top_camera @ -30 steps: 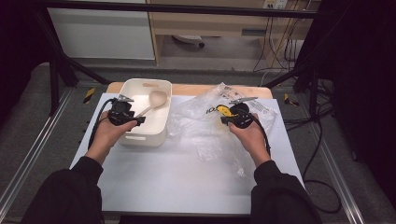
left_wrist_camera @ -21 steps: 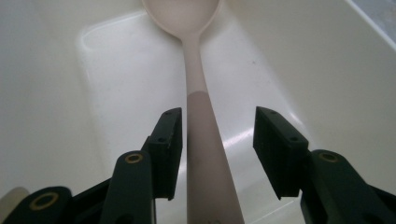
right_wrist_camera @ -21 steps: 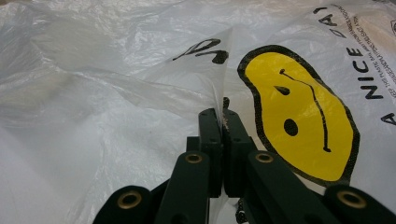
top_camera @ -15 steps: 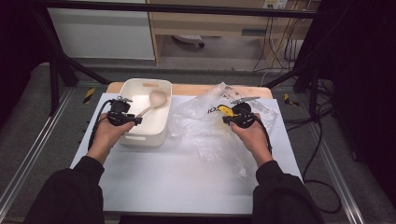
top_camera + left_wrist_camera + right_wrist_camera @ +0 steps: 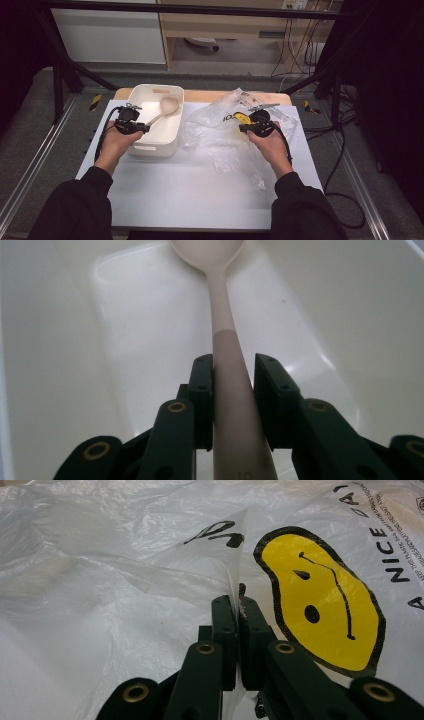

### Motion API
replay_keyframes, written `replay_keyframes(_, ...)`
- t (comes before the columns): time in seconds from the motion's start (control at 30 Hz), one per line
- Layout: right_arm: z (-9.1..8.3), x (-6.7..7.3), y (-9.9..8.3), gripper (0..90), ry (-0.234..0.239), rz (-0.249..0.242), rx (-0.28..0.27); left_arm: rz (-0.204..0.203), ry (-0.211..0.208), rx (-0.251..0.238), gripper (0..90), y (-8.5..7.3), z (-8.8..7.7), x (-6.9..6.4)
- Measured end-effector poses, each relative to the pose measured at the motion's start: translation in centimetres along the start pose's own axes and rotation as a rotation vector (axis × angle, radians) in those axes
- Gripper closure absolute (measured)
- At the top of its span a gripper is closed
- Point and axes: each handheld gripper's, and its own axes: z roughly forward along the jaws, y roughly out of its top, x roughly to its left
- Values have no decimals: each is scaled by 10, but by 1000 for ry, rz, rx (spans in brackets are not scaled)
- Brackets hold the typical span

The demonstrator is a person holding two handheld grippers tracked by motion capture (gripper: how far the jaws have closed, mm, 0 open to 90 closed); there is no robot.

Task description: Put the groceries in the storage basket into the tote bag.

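A pale wooden spoon (image 5: 163, 110) lies in a white plastic bin (image 5: 150, 148), its bowl against the far wall. My left gripper (image 5: 144, 128) reaches over the bin's left rim, and its jaws have just been closing. In the left gripper view the spoon handle (image 5: 222, 335) runs between the fingers of the left gripper (image 5: 234, 365); the left pad touches it and a thin gap shows at the right pad. My right gripper (image 5: 243, 128) is shut on a raised fold of a clear plastic bag (image 5: 215, 132). The right gripper (image 5: 239, 602) pinches the bag (image 5: 125, 555) beside a yellow smiley print (image 5: 325, 605).
The bin and the bag rest on a white table (image 5: 190, 200) with a wooden strip at its far edge. The crumpled bag spreads over the table's right half. Cables (image 5: 345, 150) trail on the floor to the right, and black frame legs stand behind the table.
Both hands stay where they were. The spoon and the bag have not shifted.
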Motion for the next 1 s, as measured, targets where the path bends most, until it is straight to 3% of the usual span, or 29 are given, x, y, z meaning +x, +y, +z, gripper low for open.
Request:
replay_keyframes(0.37, 2, 1, 0, 876, 0, 4, 8, -26, -19, 32, 670, -2, 2, 2)
replay_keyframes(0.6, 2, 2, 0, 870, 1, 4, 4, 8, 12, 35, 690, -1, 2, -2)
replay_keyframes(0.83, 0, 0, 0, 879, 0, 0, 2, 60, 34, -1, 696, -3, -6, -8)
replay_keyframes(1.0, 0, 0, 0, 889, 1, 5, 3, 65, 31, -47, 697, -5, -18, -6)
